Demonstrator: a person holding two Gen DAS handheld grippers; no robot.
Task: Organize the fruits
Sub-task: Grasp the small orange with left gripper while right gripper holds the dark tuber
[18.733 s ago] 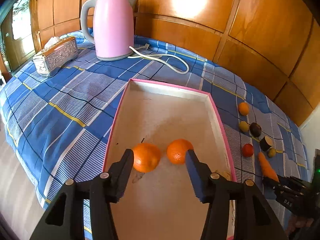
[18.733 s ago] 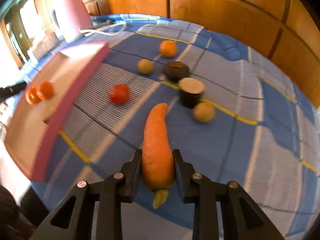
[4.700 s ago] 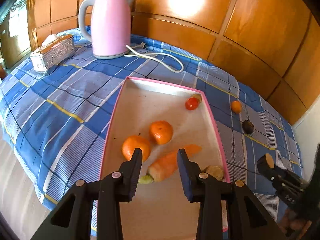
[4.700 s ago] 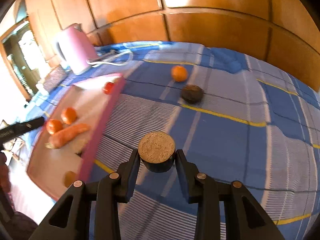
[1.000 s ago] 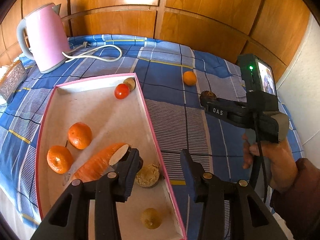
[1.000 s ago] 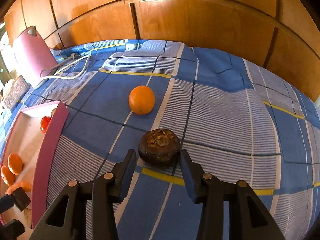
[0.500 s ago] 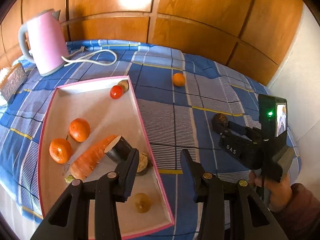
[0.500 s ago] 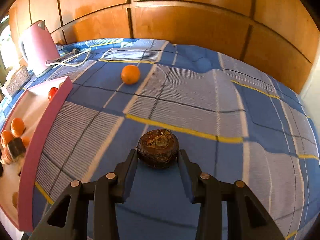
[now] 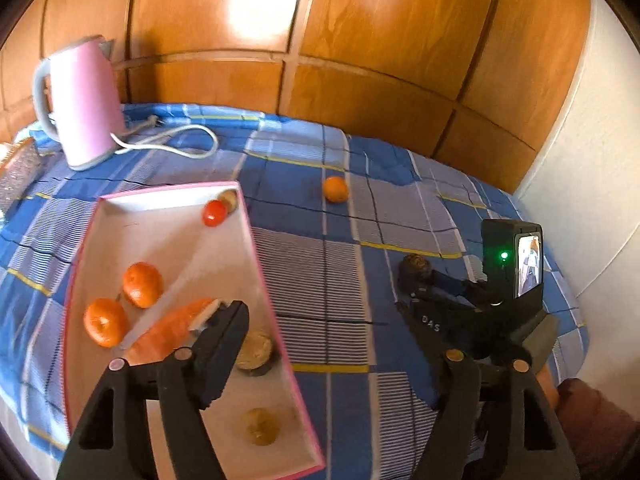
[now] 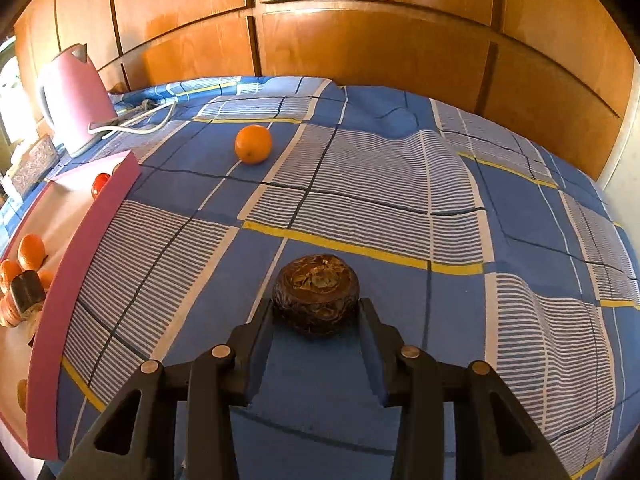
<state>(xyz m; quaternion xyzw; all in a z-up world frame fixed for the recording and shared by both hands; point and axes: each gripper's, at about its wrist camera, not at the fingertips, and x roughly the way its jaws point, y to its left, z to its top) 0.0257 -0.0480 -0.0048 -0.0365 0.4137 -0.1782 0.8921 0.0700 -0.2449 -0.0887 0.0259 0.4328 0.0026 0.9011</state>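
Observation:
My right gripper (image 10: 316,314) is shut on a dark brown wrinkled fruit (image 10: 316,294) and holds it above the blue checked cloth; it also shows in the left wrist view (image 9: 416,266). My left gripper (image 9: 332,324) is open and empty over the right rim of the pink-edged tray (image 9: 264,280). The tray holds two oranges (image 9: 142,284), a carrot (image 9: 168,330), a tomato (image 9: 215,213) and several small brown fruits. One orange (image 10: 253,144) lies loose on the cloth, far from the tray.
A pink kettle (image 9: 82,100) with a white cord stands at the back left, a silver tissue box (image 9: 16,172) beside it. Wooden panels back the table. A white wall is at the right.
My right gripper has lifted the dark fruit and drawn it back from the loose orange. My left gripper has opened wider and drifted right over the tray's rim.

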